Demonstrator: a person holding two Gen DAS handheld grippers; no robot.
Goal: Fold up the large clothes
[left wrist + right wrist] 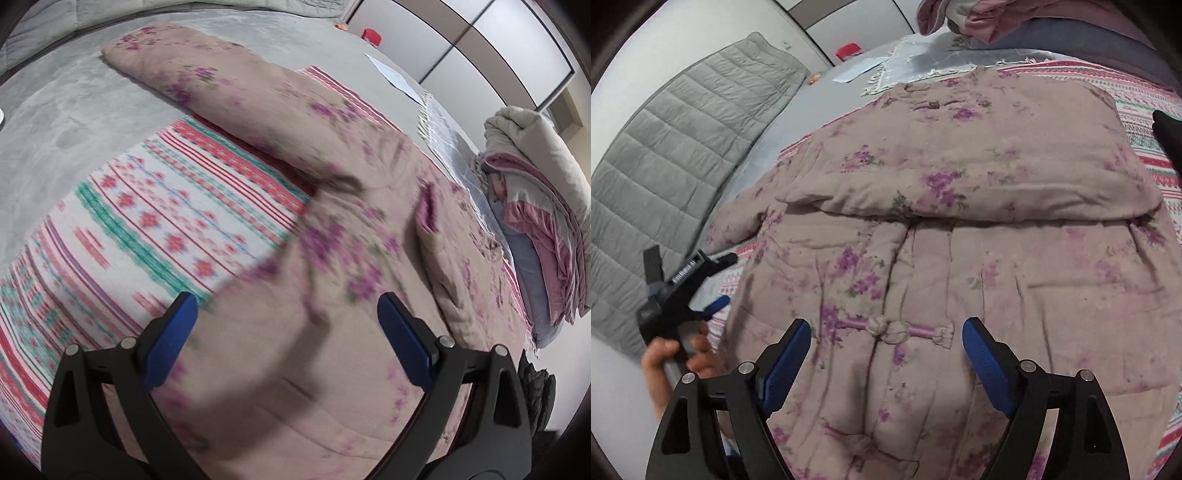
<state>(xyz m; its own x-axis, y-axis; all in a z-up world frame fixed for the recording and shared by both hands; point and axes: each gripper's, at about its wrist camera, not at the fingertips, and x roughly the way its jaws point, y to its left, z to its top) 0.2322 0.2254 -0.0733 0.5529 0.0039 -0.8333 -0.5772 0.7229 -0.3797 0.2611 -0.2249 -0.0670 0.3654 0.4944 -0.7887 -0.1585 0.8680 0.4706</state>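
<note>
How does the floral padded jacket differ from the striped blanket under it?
The floral jacket is dusty beige with purple flowers, thick and quilted, with knot buttons; the striped blanket is white with red and teal bands, thin and flat. The jacket has one sleeve folded across it; the blanket lies spread. Both lie on the grey bed.

Left gripper [287, 314]: two black plastic arms with triangular cut-outs, silver pivot screws, blue ribbed pads [171, 339]. Right gripper [886, 339]: same build, black arms, silver screws, blue pads [786, 365]. Left hand [670, 363]: bare, no sleeve visible; white lettering on the black frame above it.
</note>
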